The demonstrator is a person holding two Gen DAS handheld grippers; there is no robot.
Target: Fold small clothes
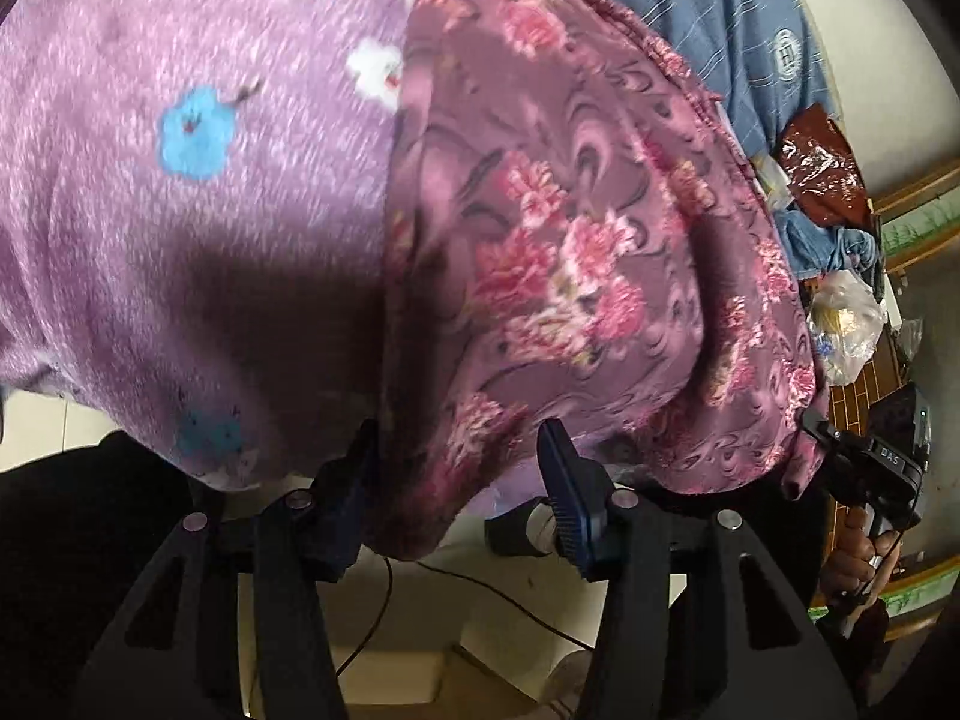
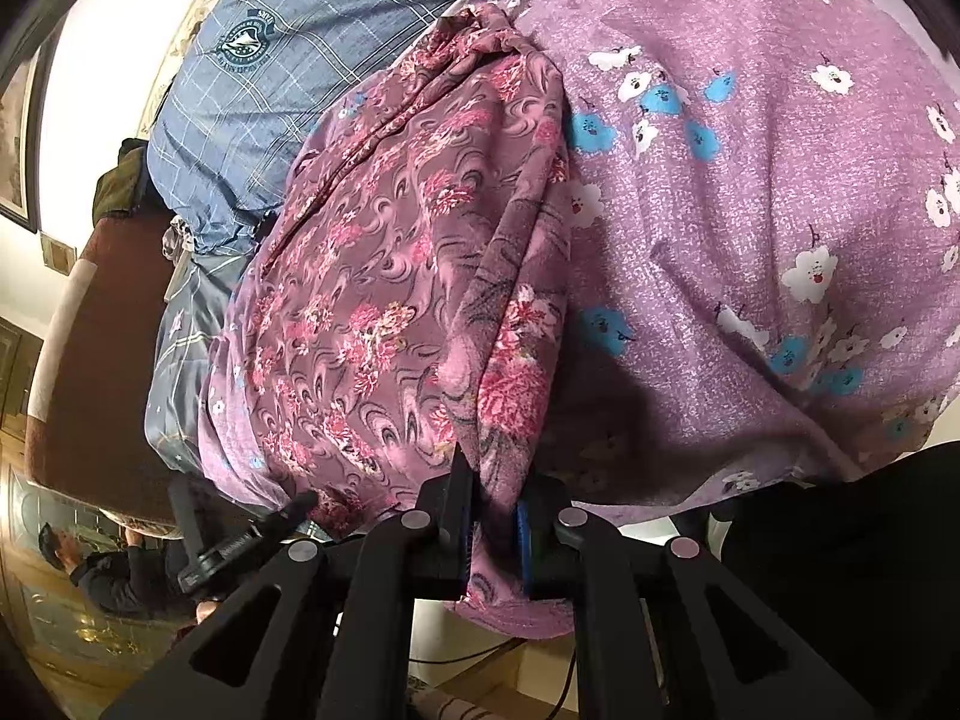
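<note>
— Pinching anything, those two?

— The right gripper (image 2: pixel 493 531) is pressed together on a near edge of the rose-patterned garment (image 2: pixel 384 300); cloth runs straight between its blue pads. The left gripper (image 1: pixel 462 480) stands spread, with a hanging fold of the same garment (image 1: pixel 540 252) in the gap between its fingers. I cannot see either pad pressing on it.

— And where is the garment lying?

— Draped over a mauve sheet with blue and white flowers (image 2: pixel 750 192), which covers what looks like a bed. Its near edge hangs off the front, down toward both grippers. Beyond it, at the far side, lies a blue checked shirt with a crest (image 2: pixel 288 60). In the left view, plastic bags (image 1: pixel 840 324) sit at the far right.

— How far along is the folding?

— Early, I would judge. The garment is bunched and creased, a ridge running far to near through its middle, no neat edges or flat layers. Spreading it and every fold appear left to do.

— How does it look otherwise?

— Thin, soft, dusky purple with pink blossoms and dark swirls; it drapes limply.
</note>
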